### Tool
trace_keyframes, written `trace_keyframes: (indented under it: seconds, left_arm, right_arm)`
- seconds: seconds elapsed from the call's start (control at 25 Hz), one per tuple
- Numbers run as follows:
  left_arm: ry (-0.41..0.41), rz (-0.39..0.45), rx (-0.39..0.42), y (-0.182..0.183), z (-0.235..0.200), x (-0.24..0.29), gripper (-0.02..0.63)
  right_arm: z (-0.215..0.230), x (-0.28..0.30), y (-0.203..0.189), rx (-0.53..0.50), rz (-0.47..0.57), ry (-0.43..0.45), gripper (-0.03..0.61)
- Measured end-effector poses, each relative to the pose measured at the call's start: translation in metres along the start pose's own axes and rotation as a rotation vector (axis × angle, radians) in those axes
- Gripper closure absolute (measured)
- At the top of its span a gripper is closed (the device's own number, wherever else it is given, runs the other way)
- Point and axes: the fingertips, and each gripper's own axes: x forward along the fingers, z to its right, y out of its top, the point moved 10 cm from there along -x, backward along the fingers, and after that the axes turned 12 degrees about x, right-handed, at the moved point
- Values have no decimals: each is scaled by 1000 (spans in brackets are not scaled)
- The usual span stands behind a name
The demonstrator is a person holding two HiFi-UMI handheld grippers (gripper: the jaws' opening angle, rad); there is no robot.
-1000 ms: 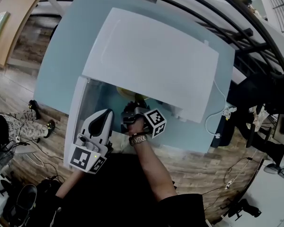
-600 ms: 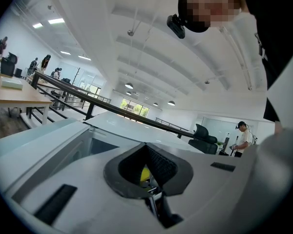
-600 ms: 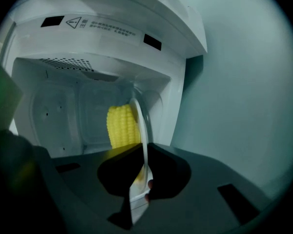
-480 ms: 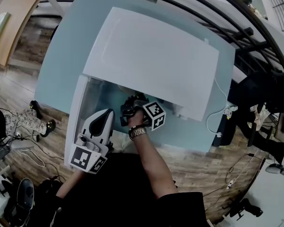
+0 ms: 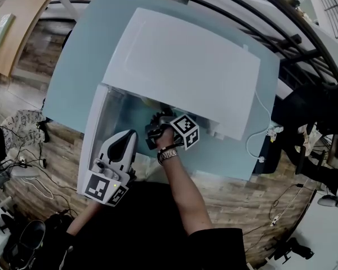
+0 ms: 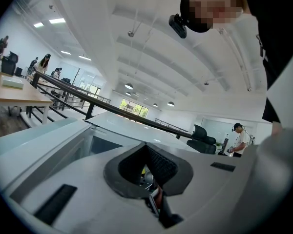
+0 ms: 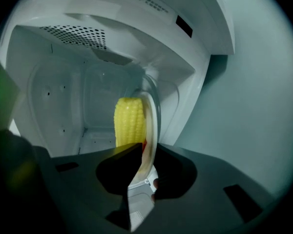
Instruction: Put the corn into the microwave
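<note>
Your right claw [image 7: 146, 152] is opening, with the rim of a plate [image 7: 153, 112] between its jaws. A yellow corn cob [image 7: 129, 121] rests against that plate's face, inside the open white microwave [image 7: 63, 96]. Teal tabletop [image 7: 254, 111] fills the right side.

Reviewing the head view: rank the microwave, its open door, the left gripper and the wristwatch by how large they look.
1. microwave, by far the largest.
2. microwave door, seen at a slant.
3. left gripper, not far behind the door. It is nearer the camera, so this pair is unsure.
4. wristwatch, the smallest.
</note>
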Motion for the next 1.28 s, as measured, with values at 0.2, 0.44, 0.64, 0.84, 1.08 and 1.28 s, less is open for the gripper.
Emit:
trace_keyframes:
  seconds: [0.2,0.44,0.64,0.84,1.08,1.28]
  left_arm:
    - [-2,2,6,-1,5,-7,612]
    - [-6,7,4,-5,12,-18,612]
    - [-14,17,9,-3,17,-28,611]
    - [-16,24,17,-3,20,-38,612]
    - [-17,19,29,-7,26,-47,612]
    - [-31,17,44,-9,31,-55,612]
  right_arm:
    - [2,-5,1,43,3,10,442]
    - [17,-26,-2,40,12,-7,443]
    - [23,-52,-13,-2,-19,15,443]
    - [17,-78,-28,-106,-57,85,512]
    - [6,-115,-41,-198,-62,128,569]
    - [-19,-151,-63,-307,-93,211,569]
